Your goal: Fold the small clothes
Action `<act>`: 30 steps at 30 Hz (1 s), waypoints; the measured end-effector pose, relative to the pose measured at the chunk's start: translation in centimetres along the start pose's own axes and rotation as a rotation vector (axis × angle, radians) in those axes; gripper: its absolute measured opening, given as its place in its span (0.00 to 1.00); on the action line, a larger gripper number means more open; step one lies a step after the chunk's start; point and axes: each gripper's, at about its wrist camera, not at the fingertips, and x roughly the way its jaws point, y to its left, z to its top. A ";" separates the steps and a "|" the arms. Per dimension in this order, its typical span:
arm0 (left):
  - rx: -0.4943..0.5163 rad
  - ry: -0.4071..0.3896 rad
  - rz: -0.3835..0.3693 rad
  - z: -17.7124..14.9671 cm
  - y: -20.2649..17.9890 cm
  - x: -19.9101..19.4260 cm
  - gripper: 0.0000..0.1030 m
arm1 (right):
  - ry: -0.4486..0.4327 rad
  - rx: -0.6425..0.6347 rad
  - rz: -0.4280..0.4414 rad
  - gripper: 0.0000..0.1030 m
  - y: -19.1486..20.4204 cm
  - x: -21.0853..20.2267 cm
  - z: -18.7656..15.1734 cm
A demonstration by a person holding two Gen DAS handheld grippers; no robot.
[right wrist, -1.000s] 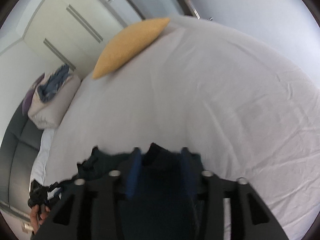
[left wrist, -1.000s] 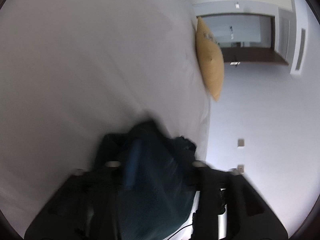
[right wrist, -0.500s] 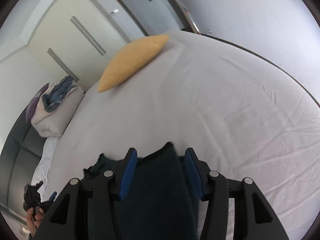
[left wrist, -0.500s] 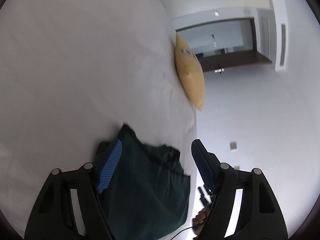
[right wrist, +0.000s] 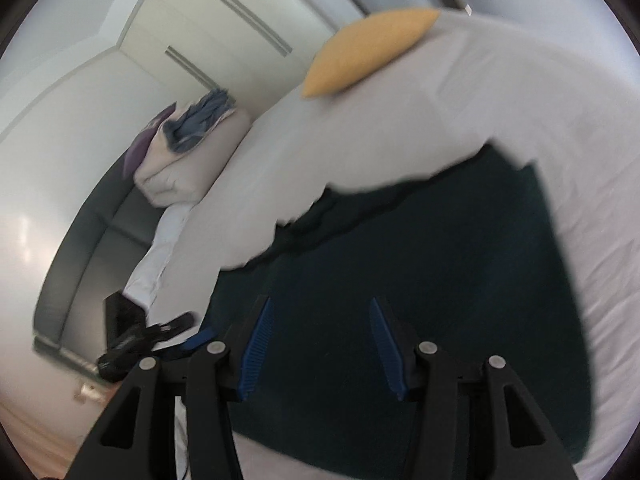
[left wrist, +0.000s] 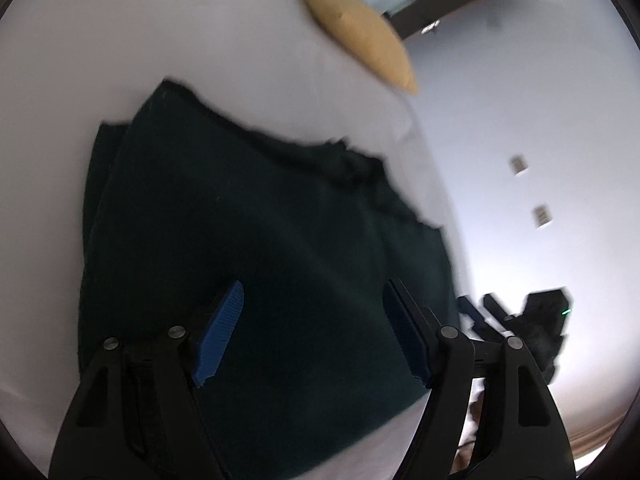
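Observation:
A dark green garment lies spread in folded layers on the white bed; in the right wrist view the garment reaches from the middle to the right. My left gripper is open and empty, hovering above the garment's near part. My right gripper is open and empty above the same garment. The blue pads hold nothing. The right gripper shows at the bed's edge in the left wrist view, and the left gripper in the right wrist view.
A yellow pillow lies at the far side of the bed, also in the right wrist view. A pile of bedding and blue cloth sits on a dark sofa beside the bed.
Both grippers let go of the garment, opened wide and pulled back. The garment now lies flat on the bed.

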 end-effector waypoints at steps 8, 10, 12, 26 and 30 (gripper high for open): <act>0.055 -0.016 0.016 -1.5 1.0 -0.1 0.69 | -0.093 0.245 -0.054 0.51 -7.4 -2.2 -0.7; 0.062 -0.027 0.012 -2.1 2.1 -0.8 0.69 | -0.129 0.289 -0.041 0.46 -8.9 -3.3 -0.7; 0.054 -0.035 -0.003 -2.1 3.2 -1.2 0.69 | -0.167 0.300 -0.086 0.46 -9.6 -5.0 -0.7; 0.072 -0.065 0.028 -5.9 -0.6 -1.8 0.69 | -0.078 0.159 0.127 0.64 1.1 -2.2 -4.0; 0.097 -0.033 0.054 -6.7 -1.8 1.5 0.69 | 0.044 0.158 0.190 0.64 3.2 3.2 -6.3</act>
